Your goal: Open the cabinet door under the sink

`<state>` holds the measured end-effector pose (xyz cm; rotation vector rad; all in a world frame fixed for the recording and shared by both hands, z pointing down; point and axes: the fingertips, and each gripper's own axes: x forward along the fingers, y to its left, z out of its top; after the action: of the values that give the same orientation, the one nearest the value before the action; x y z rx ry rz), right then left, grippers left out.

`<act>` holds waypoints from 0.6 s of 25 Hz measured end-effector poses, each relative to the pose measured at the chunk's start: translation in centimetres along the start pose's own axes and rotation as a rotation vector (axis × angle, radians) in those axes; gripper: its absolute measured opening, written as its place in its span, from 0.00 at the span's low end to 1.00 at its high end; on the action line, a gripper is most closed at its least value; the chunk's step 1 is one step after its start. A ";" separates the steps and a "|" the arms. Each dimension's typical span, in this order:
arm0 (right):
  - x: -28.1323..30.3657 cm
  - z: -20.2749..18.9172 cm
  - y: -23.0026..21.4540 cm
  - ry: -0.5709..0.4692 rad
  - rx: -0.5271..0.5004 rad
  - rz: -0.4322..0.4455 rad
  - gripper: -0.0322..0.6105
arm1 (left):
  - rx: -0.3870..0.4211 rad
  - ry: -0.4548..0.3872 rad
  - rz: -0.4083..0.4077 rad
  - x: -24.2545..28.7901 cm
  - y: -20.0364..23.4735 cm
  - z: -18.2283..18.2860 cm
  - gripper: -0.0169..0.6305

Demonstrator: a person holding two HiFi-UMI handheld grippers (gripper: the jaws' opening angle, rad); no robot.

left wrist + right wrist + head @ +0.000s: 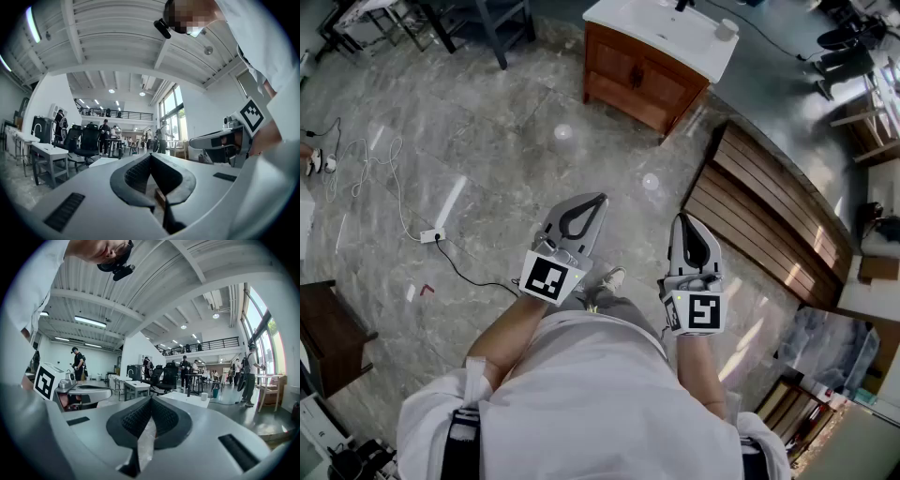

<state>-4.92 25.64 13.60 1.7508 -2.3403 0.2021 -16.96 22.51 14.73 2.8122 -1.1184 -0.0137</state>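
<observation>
The wooden cabinet [639, 77] with a white sink top [661, 26] stands on the floor well ahead of me, its two doors closed. My left gripper [601, 198] and right gripper [682, 217] are held side by side in front of my body, far short of the cabinet. Both are shut with nothing between the jaws. In the left gripper view the left gripper [151, 157] has its tips together and points level across the room. The right gripper [151, 398] also has its tips together, with the white sink top [190, 399] low ahead of it.
A slatted wooden platform [769, 211] lies on the floor to the right. At the left are a power strip with cables [431, 236] and a dark table [328, 333]. Chairs [492, 23] stand at the back left. Several people stand far off [187, 366].
</observation>
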 end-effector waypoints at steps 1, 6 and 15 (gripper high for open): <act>0.1 -0.1 -0.3 0.000 0.001 0.004 0.10 | 0.004 -0.003 0.004 0.3 -0.1 0.1 0.04; 0.2 -0.4 -1.7 -0.006 0.005 0.009 0.10 | 0.006 0.001 0.026 1.3 -0.4 0.0 0.04; 1.2 -0.5 -3.7 -0.036 -0.007 0.048 0.10 | 0.025 0.013 0.078 2.3 -0.7 -0.5 0.04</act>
<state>-1.67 23.56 14.29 1.7101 -2.4074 0.1716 -14.77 21.50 15.22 2.7836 -1.2328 0.0260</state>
